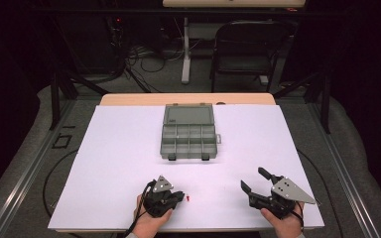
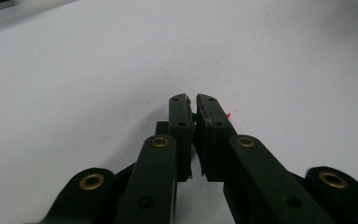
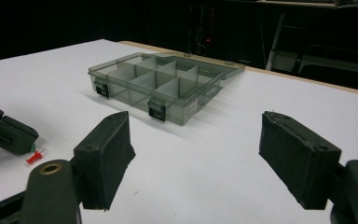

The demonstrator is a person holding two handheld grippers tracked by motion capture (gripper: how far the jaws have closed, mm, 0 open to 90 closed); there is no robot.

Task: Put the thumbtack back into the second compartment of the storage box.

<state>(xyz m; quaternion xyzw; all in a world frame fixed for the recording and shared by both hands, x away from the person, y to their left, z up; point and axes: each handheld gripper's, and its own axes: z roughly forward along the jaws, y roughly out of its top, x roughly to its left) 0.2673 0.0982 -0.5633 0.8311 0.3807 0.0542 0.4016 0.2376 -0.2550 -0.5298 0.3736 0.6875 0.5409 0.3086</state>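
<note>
Left gripper point(image 1: 178, 197) sits at the near edge of the white table point(image 1: 119, 148), left of centre, jaws nearly together. In the left gripper view something green point(image 2: 192, 113) peeks between the pads at the tips; can't tell whether it's actually pinched. A red pushpin point(image 1: 188, 198) lies on the table just right of those tips, touching nothing I can confirm; the right gripper view shows the pin point(image 3: 34, 157) flat on the surface, with a green bit beside the left jaw tip.

Right gripper point(image 1: 253, 179) is near-right, jaws spread wide, nothing between them, pointing at the box.

Mid-table, further back: smoky translucent organizer box point(image 1: 188, 134), lid open and laid flat on the far side, divider compartments exposed, two dark latches on the near wall. A pale label on the box's side wall point(image 3: 190, 108); text too small to read.

Beyond the table: folding chair point(image 1: 245, 47), cables on the floor.
</note>
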